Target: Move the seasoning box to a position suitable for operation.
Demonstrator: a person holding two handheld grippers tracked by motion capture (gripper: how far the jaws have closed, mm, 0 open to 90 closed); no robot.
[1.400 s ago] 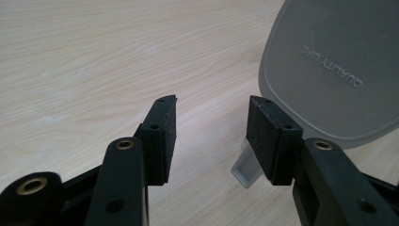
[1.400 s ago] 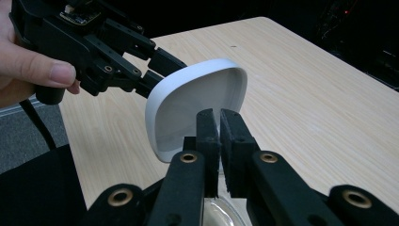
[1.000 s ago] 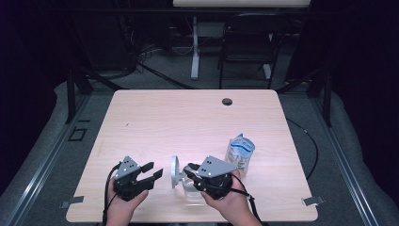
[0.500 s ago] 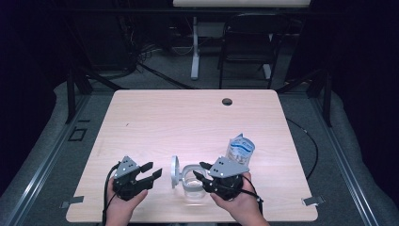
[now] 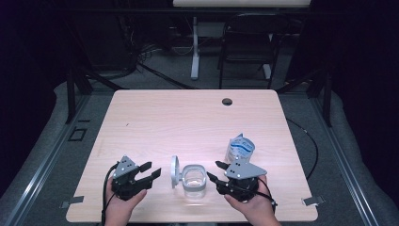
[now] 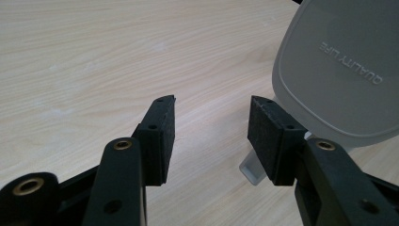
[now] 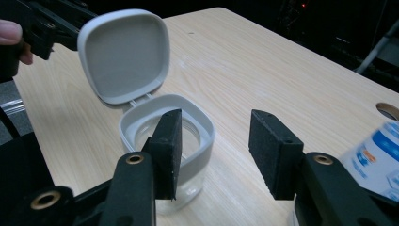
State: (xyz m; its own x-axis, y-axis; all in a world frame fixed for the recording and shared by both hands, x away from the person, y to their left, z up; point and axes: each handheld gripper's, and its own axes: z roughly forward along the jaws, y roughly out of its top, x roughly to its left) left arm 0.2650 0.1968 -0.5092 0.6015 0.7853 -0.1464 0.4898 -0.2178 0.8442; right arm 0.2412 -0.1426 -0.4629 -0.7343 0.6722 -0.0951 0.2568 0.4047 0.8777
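A clear jar with a grey collar is seen standing on the near part of the wooden table, between the two hand-held grippers, its hinged grey lid swung up and open on the side facing the left gripper. The jar is not gripped by either tool. The right gripper is shown just beside the jar, its jaws having just been opening, with nothing between them; in the right gripper view the jar is partly covered by the left-hand jaw and its base is cut off by the frame's lower part. The left gripper is held released as well, its jaws spread over bare wood a little short of the lid. In the left gripper view the lid is cropped at the top and right edges, its raised lettering readable upside down, and only a small pale corner of the hinge is made out beneath the right-hand jaw. A plastic bottle with a blue-and-white label is seen lying just beyond the right gripper; in that gripper's own view it is blurred and cut off at the right edge. Whether the jar holds anything cannot be told.
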